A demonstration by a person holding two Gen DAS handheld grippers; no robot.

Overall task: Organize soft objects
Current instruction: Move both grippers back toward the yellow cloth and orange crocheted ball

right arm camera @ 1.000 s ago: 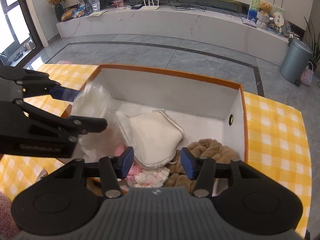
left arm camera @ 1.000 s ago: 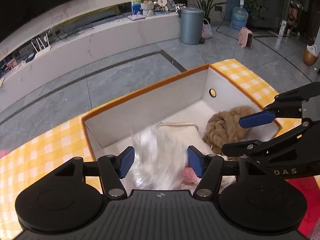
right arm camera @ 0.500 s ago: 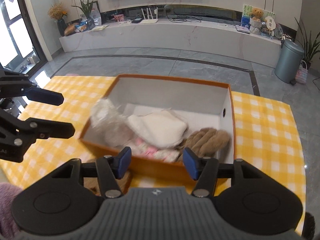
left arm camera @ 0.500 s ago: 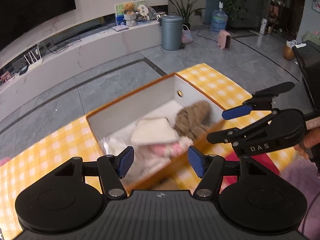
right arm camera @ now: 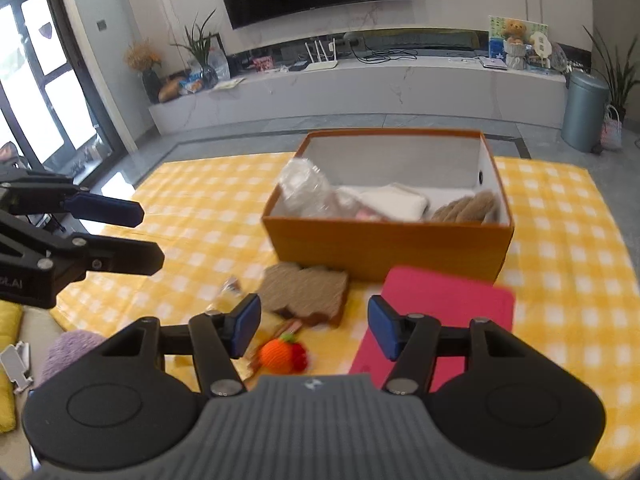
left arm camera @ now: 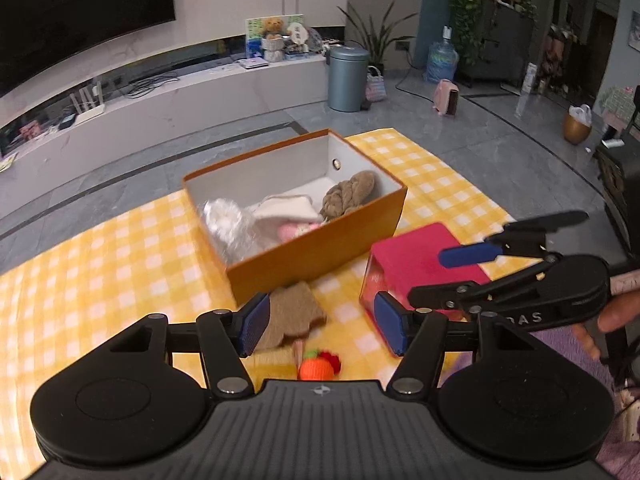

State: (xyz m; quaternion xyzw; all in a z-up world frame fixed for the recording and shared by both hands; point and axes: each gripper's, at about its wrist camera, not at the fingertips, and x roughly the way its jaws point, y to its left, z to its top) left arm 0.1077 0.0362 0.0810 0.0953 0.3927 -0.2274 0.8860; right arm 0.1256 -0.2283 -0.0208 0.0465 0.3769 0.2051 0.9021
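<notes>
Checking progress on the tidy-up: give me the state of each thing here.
orange box: open, partly filled
plastic bag: crumpled, in box
brown braided piece: in box
brown cloth: outside, on tablecloth
orange knitted toy: outside, on tablecloth
left gripper: jaws closing, empty
right gripper: jaws open, empty

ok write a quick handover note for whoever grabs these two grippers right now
Left gripper: open, jaws closing, nothing between them.
Right gripper: open, nothing held.
Orange box on the yellow checked cloth already holds a clear plastic bag, a white pouch, a pink item and a brown knitted piece.
Left outside, in front of the box: brown fabric piece, orange knitted toy, red box.
Next: probably the brown fabric piece and the toy go in.
</notes>
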